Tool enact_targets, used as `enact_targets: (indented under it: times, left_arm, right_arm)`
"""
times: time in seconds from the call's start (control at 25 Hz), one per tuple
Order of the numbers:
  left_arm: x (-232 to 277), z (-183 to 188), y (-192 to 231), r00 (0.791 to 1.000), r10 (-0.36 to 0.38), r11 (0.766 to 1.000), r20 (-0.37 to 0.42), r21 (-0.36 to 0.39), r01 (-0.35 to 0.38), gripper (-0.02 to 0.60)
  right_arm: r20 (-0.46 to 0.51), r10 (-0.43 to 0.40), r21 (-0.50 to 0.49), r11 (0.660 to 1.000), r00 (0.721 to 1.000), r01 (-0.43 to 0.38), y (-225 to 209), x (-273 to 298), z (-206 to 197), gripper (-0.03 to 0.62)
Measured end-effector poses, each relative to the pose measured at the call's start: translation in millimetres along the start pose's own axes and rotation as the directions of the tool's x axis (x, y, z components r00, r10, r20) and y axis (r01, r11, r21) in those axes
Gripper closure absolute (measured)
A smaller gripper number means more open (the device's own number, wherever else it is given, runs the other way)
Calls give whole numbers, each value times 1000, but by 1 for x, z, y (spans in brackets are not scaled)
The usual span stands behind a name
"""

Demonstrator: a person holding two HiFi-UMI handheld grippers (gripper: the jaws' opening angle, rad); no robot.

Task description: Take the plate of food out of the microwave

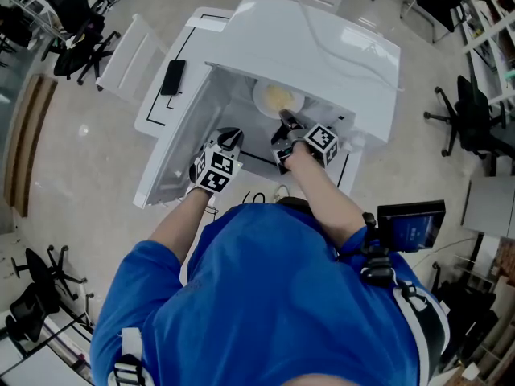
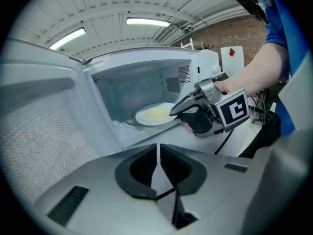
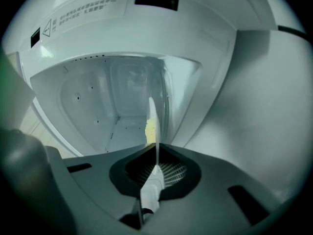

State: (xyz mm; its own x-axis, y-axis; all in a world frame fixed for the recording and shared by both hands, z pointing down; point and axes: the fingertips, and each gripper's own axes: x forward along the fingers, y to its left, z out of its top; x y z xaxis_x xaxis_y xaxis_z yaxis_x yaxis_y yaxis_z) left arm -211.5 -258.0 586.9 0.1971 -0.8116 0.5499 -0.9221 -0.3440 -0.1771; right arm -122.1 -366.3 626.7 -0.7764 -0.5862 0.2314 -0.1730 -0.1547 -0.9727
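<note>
Right gripper (image 1: 284, 121), forearm stretched into the microwave (image 1: 338, 47), clamps the plate (image 1: 272, 100) rim at five o'clock; left gripper (image 1: 228, 137), closed and empty, hangs at the plate's seven o'clock.

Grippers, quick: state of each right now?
Left gripper: closed, holding nothing.
Right gripper: closed on the rim of the plate, which is inside the microwave.
</note>
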Motion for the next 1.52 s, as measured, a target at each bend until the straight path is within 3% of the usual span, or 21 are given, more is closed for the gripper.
enact_targets:
  times: [0.44, 0.84, 1.04, 1.16, 1.32, 1.52]
  left_arm:
    - [-8, 0, 2, 1000, -6, 1000, 27, -17, 6, 551]
    - [-28, -4, -13, 996, -48, 992, 81, -116, 57, 551]
    - [-47, 4, -27, 985, -82, 978, 151, -176, 108, 551]
    - [-65, 13, -37, 972, -105, 960, 212, -234, 155, 551]
    - [-86, 23, -47, 947, -121, 918, 297, -329, 221, 554]
    - [-110, 26, -58, 917, -130, 845, 376, -443, 301, 558]
  right_arm:
    - [-16, 1, -3, 1000, 1000, -1, -3, -22, -12, 574]
    - [-10, 36, -34, 999, 999, -36, -3, -79, -32, 574]
    - [15, 90, -54, 995, 996, -89, 12, -120, -43, 574]
    - [36, 106, -66, 993, 994, -103, 17, -148, -53, 574]
    - [59, 149, -101, 985, 987, -142, 30, -184, -65, 574]
    - [89, 178, -129, 978, 980, -166, 38, -231, -80, 574]
